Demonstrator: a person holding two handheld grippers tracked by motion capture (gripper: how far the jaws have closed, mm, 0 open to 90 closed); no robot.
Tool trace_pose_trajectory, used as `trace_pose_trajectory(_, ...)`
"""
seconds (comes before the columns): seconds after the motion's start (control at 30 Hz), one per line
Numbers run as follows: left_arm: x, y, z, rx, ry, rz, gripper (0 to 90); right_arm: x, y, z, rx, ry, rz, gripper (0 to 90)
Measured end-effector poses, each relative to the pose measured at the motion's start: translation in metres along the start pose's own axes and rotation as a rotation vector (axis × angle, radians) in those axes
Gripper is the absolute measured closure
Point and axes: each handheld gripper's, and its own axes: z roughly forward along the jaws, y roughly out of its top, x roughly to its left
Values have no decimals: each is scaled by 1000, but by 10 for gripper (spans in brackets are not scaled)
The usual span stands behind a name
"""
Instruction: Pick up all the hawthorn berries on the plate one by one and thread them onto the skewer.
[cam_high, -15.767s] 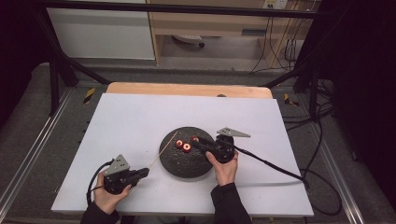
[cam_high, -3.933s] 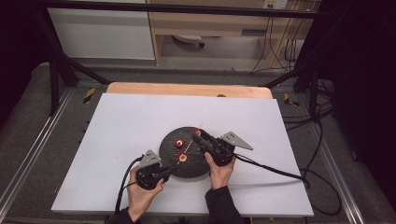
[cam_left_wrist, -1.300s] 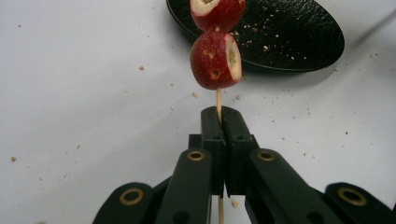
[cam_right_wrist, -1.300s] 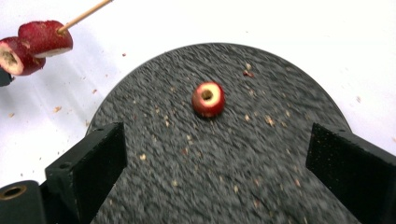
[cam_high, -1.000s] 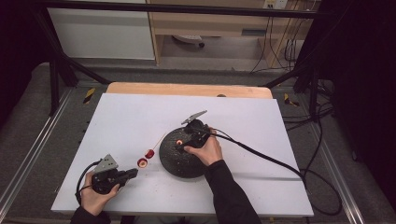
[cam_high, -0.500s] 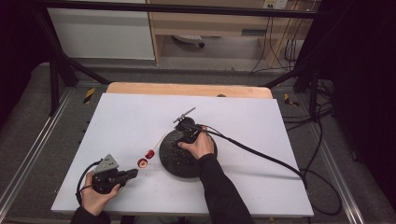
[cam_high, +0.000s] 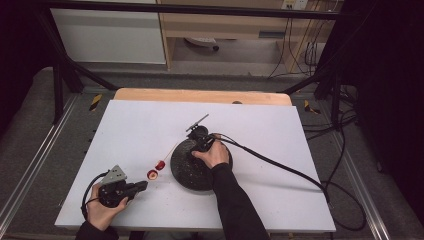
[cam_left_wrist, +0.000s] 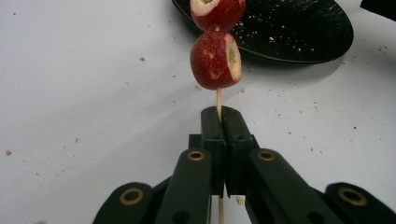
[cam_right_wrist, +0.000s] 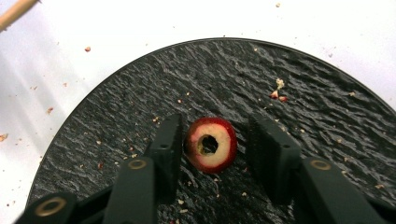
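Note:
My left gripper (cam_high: 142, 185) rests near the table's front left, shut on a thin wooden skewer (cam_left_wrist: 218, 97). Two cored red fruit pieces (cam_left_wrist: 215, 60) are threaded on it, and its tip points toward the black plate (cam_high: 187, 175). My right gripper (cam_high: 197, 145) is tipped down over the plate's far side. In the right gripper view its jaws (cam_right_wrist: 215, 135) have just been closing around a third cored red fruit piece (cam_right_wrist: 211, 144) lying on the plate (cam_right_wrist: 280, 70). One pad sits against the fruit. A narrow gap remains at the other.
The plate sits mid-table on a white board (cam_high: 280, 200), with crumbs scattered on and around it. The right gripper's cable (cam_high: 280, 167) trails off to the right across the board. A bare wooden strip (cam_high: 150, 95) lies along the board's far edge.
My right hand has shifted slightly toward the plate's far left and tipped lower over it. The left hand and its skewer have stayed put.

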Motion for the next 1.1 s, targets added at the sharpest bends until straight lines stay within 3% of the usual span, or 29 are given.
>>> trace_pose_trajectory(0.33,0,0,0,-2,1,-1,884,-1,1,-2,18,22,31,625)
trace_pose_trajectory(0.83,-4,0,1,-3,2,8,884,11,-5,-40,-82,25,25,629)
trace_pose_trajectory(1.1,-7,1,1,-5,-1,14,884,8,-20,-55,-163,56,70,630)
